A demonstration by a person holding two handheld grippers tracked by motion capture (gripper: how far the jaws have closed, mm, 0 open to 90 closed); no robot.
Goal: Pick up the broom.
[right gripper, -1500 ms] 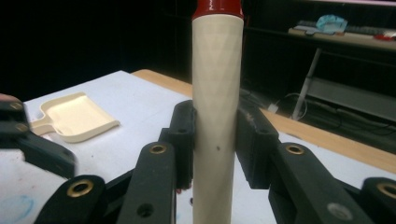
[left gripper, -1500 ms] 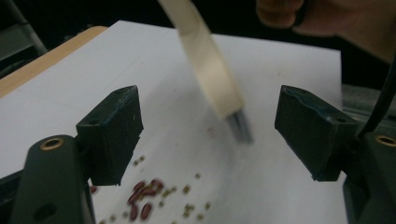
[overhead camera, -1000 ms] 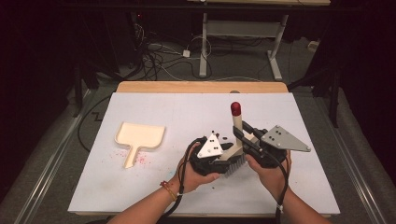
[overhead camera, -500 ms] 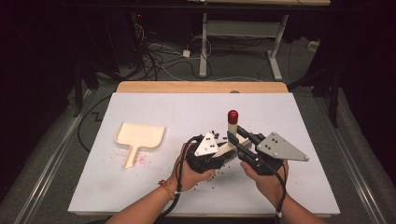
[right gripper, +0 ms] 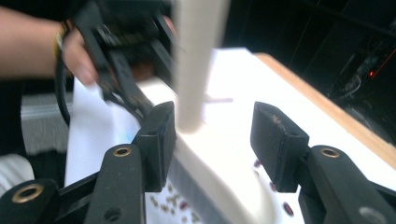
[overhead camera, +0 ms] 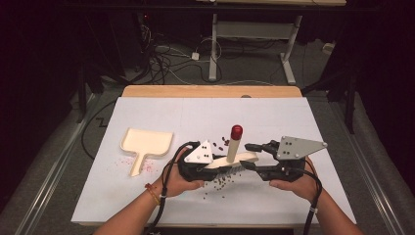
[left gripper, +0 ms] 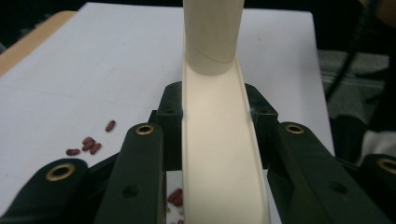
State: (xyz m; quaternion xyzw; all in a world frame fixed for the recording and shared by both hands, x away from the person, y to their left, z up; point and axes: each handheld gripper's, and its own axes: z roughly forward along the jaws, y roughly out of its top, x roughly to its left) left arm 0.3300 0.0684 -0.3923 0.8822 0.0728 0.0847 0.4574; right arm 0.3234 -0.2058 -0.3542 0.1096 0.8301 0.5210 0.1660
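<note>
1. A cream plastic hand brush with a red-tipped upright handle [overhead camera: 234, 152] sits near the middle of the white table top [overhead camera: 274, 117], between the two grippers.
2. The left gripper [left gripper: 217, 109] pinches one end of the brush's flat back. Its two black jaws press on both sides of the cream strip.
3. In the high view the left gripper [overhead camera: 198, 164] lies just left of the handle, with a hand [overhead camera: 178, 178] wrapped around it.
4. The right gripper [right gripper: 212, 133] has just been opening its jaws. The other end of the brush is between them, but the far jaw stands apart from it.
5. In the high view the right gripper [overhead camera: 257, 156] points left at the brush.
6. Small dark red beans [overhead camera: 218, 182] lie scattered on the table under and near the brush. A few more beans [left gripper: 88, 145] show in the left gripper view.
7. A cream plastic dustpan with a short handle [overhead camera: 145, 147] lies well to the left, apart from the brush.
</note>
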